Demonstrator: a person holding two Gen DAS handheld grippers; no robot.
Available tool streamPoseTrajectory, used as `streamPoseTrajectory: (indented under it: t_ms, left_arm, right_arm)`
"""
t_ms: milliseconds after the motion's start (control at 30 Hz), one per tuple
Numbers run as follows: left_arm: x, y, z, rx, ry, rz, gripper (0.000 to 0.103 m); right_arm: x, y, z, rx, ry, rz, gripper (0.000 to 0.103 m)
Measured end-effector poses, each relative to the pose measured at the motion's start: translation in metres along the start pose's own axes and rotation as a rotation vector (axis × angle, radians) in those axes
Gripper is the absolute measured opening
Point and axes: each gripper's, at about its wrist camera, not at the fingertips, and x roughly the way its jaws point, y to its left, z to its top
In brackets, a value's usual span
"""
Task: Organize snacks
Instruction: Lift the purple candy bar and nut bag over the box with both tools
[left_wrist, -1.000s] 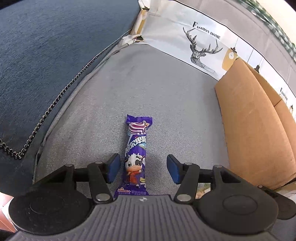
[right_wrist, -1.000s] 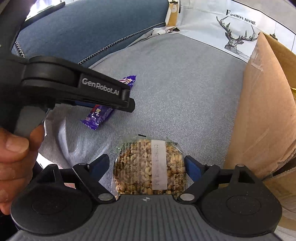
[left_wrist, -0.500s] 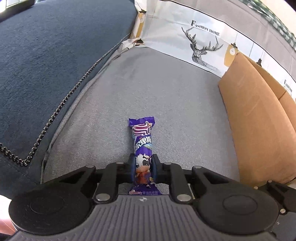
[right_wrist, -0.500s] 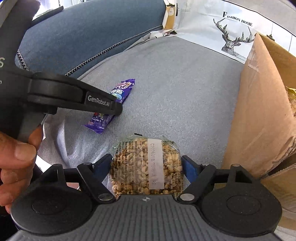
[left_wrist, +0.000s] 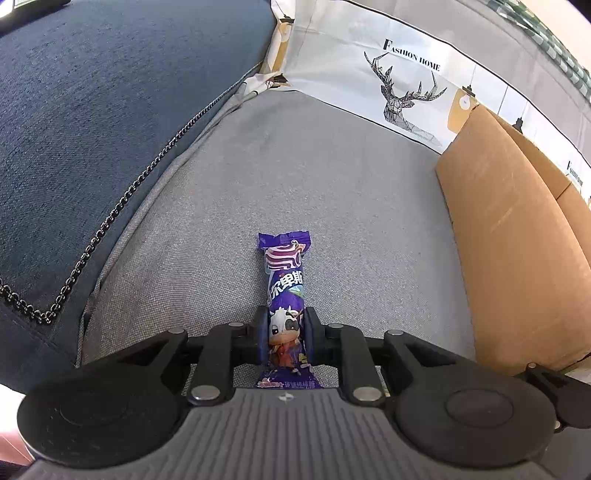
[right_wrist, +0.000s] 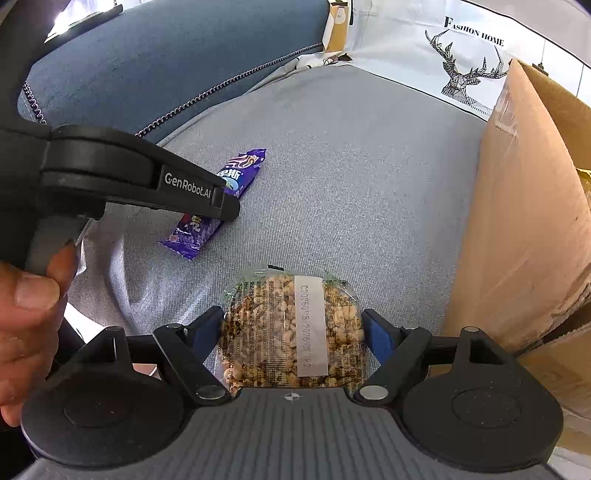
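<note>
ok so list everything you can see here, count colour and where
candy bar: 1, purple, on the seat, clamped between the left pads
nut bar: 1, clear wrap with a white label, on the seat, gripped at both sides
seat: 1, grey, under both snacks
cushion: 1, dark blue, left
box: 1, brown cardboard, right
cloth: 1, white with a deer print, behind
left gripper: 1, black, shut on the candy bar
right gripper: 1, black with blue pads, shut on the nut bar
hand: 1, holding the left gripper
</note>
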Motion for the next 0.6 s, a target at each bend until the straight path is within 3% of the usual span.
streamPoseTrajectory:
  t_ms: [600]
  left_arm:
    - [-0.0003, -0.0012, 0.0005, 0.010, -0.008, -0.005, 0.017]
  right_arm:
    - [0.0014, -0.0002, -0.0009, -0.003, -0.001, -0.004, 0.082]
